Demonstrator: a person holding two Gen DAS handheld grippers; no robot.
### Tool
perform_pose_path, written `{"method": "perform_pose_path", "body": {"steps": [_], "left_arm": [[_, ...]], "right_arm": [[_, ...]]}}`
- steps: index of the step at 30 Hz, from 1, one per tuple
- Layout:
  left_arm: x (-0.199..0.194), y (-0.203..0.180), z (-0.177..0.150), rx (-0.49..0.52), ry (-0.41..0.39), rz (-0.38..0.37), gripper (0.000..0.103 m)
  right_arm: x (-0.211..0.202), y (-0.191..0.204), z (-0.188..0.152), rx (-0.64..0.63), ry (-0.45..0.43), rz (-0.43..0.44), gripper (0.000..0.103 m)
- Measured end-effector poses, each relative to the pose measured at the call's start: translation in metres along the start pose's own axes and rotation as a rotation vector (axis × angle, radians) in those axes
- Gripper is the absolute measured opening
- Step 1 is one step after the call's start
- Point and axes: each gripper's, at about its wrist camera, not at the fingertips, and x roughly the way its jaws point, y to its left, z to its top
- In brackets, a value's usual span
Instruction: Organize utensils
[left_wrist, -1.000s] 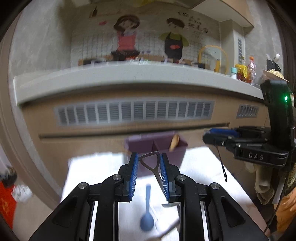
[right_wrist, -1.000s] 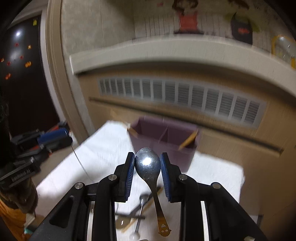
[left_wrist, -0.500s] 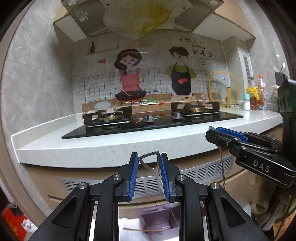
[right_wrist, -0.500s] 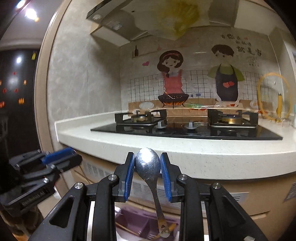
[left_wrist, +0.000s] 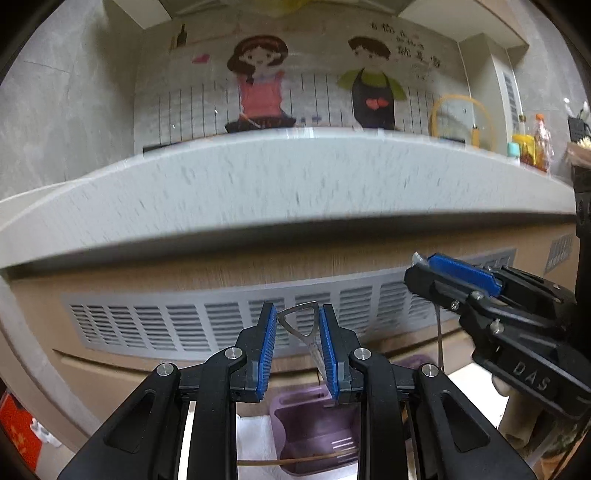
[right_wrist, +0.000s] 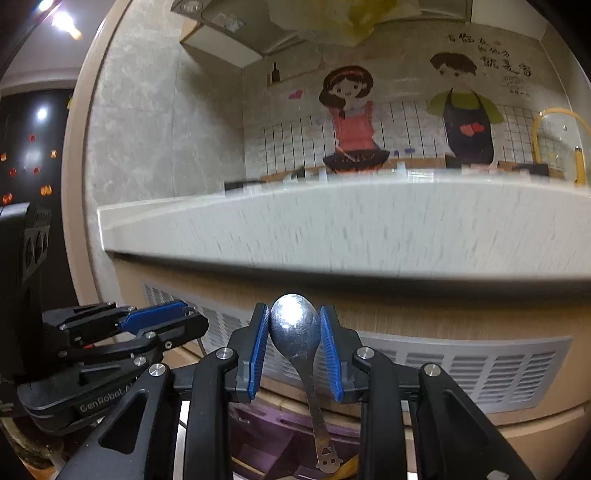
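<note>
Steel spoon (right_wrist: 295, 332) is pinched bowl-up by the right gripper (right_wrist: 294, 354), a metal handle loop (left_wrist: 300, 321) by the left gripper (left_wrist: 298, 350); above the purple caddy (left_wrist: 314, 424), either could be dropped outside if released early

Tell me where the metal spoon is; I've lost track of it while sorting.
In the right wrist view, the metal spoon is clamped bowl-up in the right gripper, its handle hanging over the purple utensil holder.
</note>
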Motion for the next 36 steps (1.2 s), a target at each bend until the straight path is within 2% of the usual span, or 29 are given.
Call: {"method": "perform_pose_path", "body": {"steps": [3,8,10,12,13,16,19,22,25,27,31,36], "left_arm": [[0.013,-0.006,-0.015,0.013,0.032,-0.007,0.025],[0.034,-0.009,-0.044,-0.025,0.124,-0.031,0.026],[0.042,-0.010,-0.056,-0.042,0.163,-0.054,0.031],[0.046,-0.010,-0.063,-0.054,0.179,-0.073,0.044],[0.045,-0.012,-0.065,-0.047,0.176,-0.074,0.045],[0.038,-0.017,-0.066,-0.037,0.171,-0.069,0.046],[0.022,-0.013,-0.057,-0.069,0.160,-0.073,0.048],[-0.007,-0.004,-0.052,-0.100,0.144,-0.075,0.056],[-0.036,0.002,-0.052,-0.095,0.136,-0.085,0.061],[-0.055,0.000,-0.055,-0.070,0.145,-0.095,0.070],[-0.088,-0.004,-0.079,-0.011,0.201,-0.104,0.072],[-0.108,-0.003,-0.127,-0.017,0.331,-0.129,0.072]], "right_arm": [[0.013,-0.001,-0.018,-0.013,0.040,-0.006,0.027],[0.027,-0.007,-0.050,0.002,0.119,-0.020,0.027],[0.034,-0.010,-0.066,0.009,0.172,-0.043,0.027],[0.039,-0.013,-0.078,0.026,0.221,-0.047,0.027],[0.040,-0.016,-0.083,0.036,0.252,-0.052,0.027],[0.040,-0.023,-0.092,0.065,0.298,-0.061,0.041],[0.026,-0.027,-0.090,0.076,0.289,-0.086,0.047],[0.005,-0.026,-0.084,0.061,0.286,-0.101,0.049],[-0.020,-0.019,-0.078,0.020,0.300,-0.124,0.054],[-0.035,-0.014,-0.077,0.002,0.319,-0.137,0.057],[-0.067,-0.003,-0.087,-0.039,0.377,-0.159,0.063],[-0.093,0.010,-0.109,-0.070,0.463,-0.140,0.063]]}}
